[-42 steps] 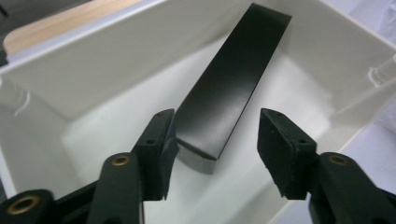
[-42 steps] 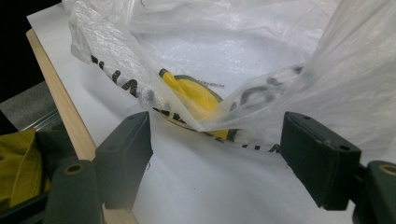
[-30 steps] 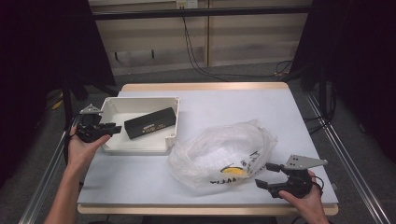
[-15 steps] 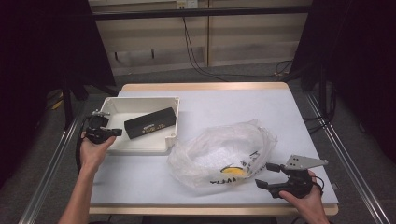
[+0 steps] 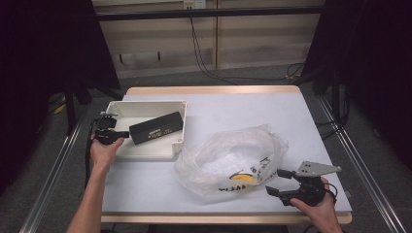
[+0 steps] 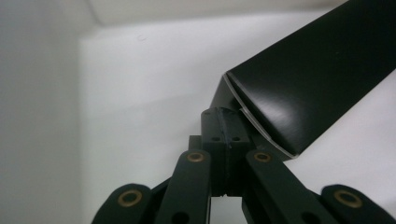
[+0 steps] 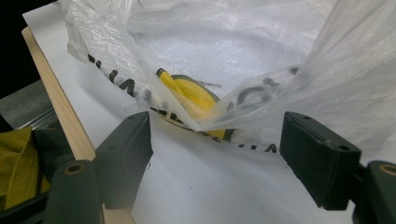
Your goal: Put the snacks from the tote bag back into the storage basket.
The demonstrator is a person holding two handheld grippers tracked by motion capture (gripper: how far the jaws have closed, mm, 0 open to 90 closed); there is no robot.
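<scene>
A white-topped bench (image 5: 233, 111) with a pale wooden edge fills the middle of the frame. Metal rails (image 5: 48, 179) run down its left and right sides. Black cables (image 5: 204, 58) hang against a beige wall panel (image 5: 252, 43) at the upper centre, above grey floor (image 5: 218, 77).

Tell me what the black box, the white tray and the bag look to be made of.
Black box: probably coated cardboard with a satin sheen; its end shows a thin pale flap edge. White tray: seemingly matte moulded plastic, with rounded corners and a rim. Bag: thin translucent plastic film, crinkled and glossy, with dark lettering and a yellow print.
</scene>
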